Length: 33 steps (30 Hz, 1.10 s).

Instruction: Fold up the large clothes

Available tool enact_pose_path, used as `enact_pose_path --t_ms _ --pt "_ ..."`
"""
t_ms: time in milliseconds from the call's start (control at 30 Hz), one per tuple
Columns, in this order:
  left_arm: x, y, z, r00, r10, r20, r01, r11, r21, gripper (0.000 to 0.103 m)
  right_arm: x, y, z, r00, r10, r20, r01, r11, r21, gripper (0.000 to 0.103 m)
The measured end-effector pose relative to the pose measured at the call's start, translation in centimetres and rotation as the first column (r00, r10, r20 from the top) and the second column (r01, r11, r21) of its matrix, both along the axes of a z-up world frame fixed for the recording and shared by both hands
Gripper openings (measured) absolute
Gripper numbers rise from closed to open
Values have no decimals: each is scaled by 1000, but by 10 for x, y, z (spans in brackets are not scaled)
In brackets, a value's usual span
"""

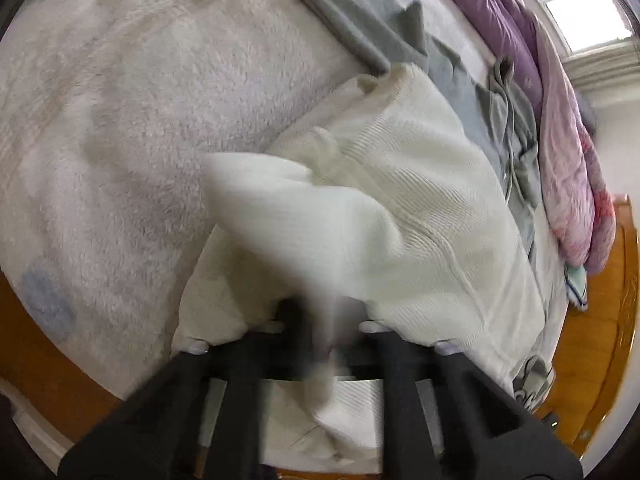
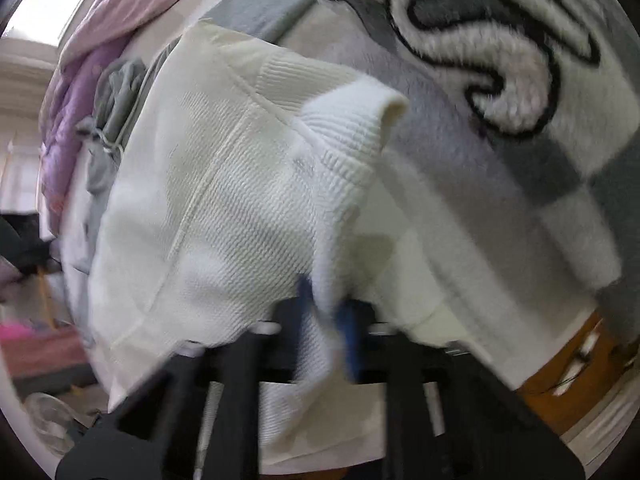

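Both grippers grip the cream knit sweater (image 1: pixel 400 208): left gripper (image 1: pixel 320 320) fingers clamp a lifted fold at lower centre, right gripper (image 2: pixel 324 316) fingers pinch another. Its body stretches lengthwise away, toward the upper frame, over the fleecy bed blanket (image 1: pixel 140 100), equally near both.

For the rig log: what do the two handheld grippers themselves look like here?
Both are matte black angular frames with metal guide rods. The left gripper has dark fingers; the right gripper shows blue fingers. Pale round fasteners sit on the frames. No sleeves, cables or markings visible.
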<state>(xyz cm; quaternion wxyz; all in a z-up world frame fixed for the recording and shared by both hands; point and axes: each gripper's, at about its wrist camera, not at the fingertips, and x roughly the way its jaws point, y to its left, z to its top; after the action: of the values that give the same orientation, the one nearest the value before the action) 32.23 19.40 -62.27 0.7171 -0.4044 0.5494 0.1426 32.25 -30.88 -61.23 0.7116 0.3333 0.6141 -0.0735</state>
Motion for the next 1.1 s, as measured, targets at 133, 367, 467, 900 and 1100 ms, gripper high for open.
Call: enact_pose_path --t_ms 133,367,467,900,1100 --pt "-22 -5 16 998 -59 27 58 998 18 5 -18 -6 28 998 32 48 -31 999 -19 4" --pt "-57 -5 -9 997 -60 -58 61 998 12 14 -37 -12 9 993 111 -42 -114 991 -76 5" --pt "-59 4 -29 998 -11 -65 7 997 -72 32 -25 -7 -5 984 145 -101 -155 983 -103 15" --pt "-93 19 -14 1000 13 -28 -14 999 -36 81 48 157 76 828 538 156 -492 832 -257 0" --pt "-93 14 -33 998 21 -55 -24 998 -53 81 123 220 0 815 566 128 -546 822 -160 0"
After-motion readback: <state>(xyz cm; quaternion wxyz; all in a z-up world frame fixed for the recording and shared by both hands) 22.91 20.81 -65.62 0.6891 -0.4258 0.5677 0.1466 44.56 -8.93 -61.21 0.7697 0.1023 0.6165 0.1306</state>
